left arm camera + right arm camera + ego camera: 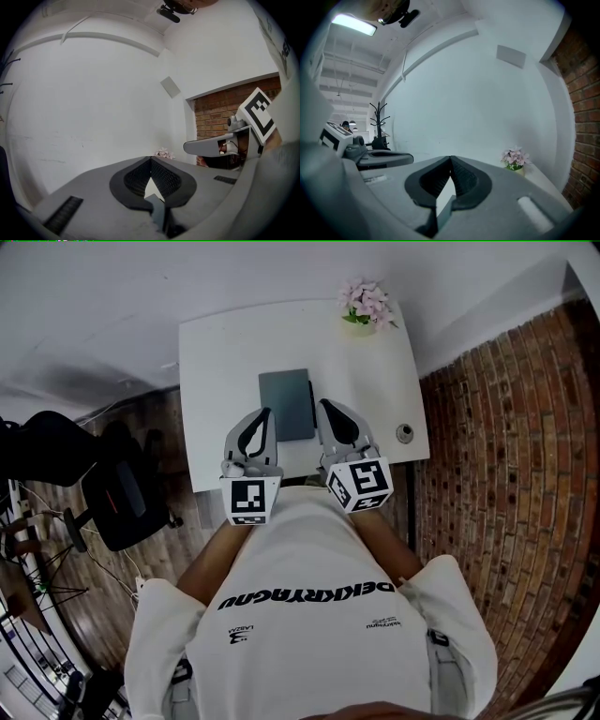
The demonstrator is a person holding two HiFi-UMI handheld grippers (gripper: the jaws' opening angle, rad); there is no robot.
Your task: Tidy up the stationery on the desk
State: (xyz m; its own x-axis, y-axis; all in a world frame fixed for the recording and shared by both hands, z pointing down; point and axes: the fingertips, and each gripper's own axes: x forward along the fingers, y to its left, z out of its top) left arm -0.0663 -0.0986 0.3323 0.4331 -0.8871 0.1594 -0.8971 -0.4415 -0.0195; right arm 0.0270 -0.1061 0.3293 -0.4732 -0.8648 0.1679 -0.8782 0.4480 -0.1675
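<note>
Your stationery here is a flat, dark grey rectangular pad [286,404], plain on top, with its long sides running away from you. It lies at the centre of the head view, on the near half of the white desk [234,362]. Whether it is a notebook or a sleeve you cannot tell.

Your left gripper [266,413] sits just beside the pad's left long edge and your right gripper [323,405] just beside its right long edge. Both are over the near rim of the desk. Each gripper view shows the jaws clenched tip to tip with nothing caught between them.

A small round object [405,433] sits near the desk's right edge, too small to identify. A pot of pink flowers [366,304] stands at the far right corner, well apart from the pad.

The desk surface left of the pad and beyond it is bare white, so that is your open room. The far edge meets a white wall. A brick wall [506,427] runs close along the right side of the frame, and a black office chair [122,493] stands on the wooden floor at the left.
</note>
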